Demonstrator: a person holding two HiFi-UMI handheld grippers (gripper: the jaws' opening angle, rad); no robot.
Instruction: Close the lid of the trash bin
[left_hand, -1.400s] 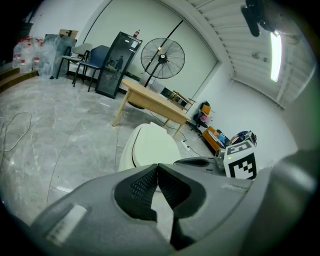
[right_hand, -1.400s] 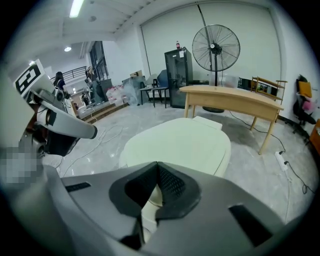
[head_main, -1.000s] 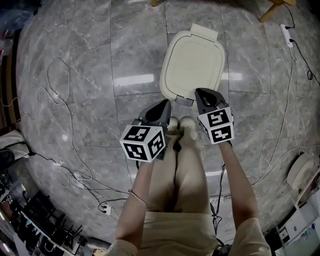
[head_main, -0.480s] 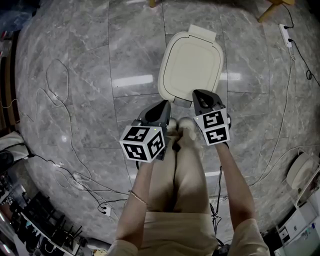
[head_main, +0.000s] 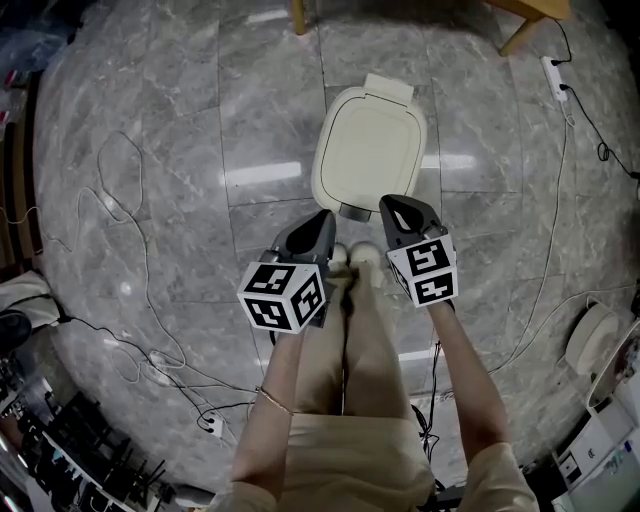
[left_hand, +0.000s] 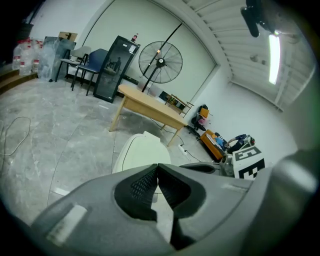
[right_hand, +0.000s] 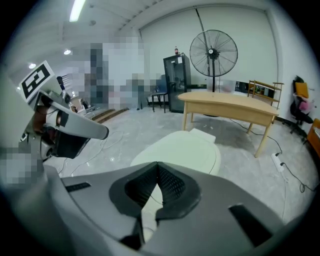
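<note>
Head view, grippers first: left gripper (head_main: 322, 218) has its jaws pressed together on nothing, and right gripper (head_main: 400, 206) beside it is closed tight too, empty. Just past their tips at twelve o'clock stands the cream trash bin (head_main: 388, 88), lid (head_main: 368, 152) lying flat down. Cables (head_main: 120, 300) trail at nine o'clock.

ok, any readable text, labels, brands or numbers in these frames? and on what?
No readable text anywhere.
Left marker cube: black-and-white square pattern only, no letters.
Right marker cube: the same, pattern only.
Pale sticker on the gripper body in the left gripper view: blurred, unreadable.
White equipment at the head view's lower right: dark marks too small to read.
Trash bin lid: no print visible.
</note>
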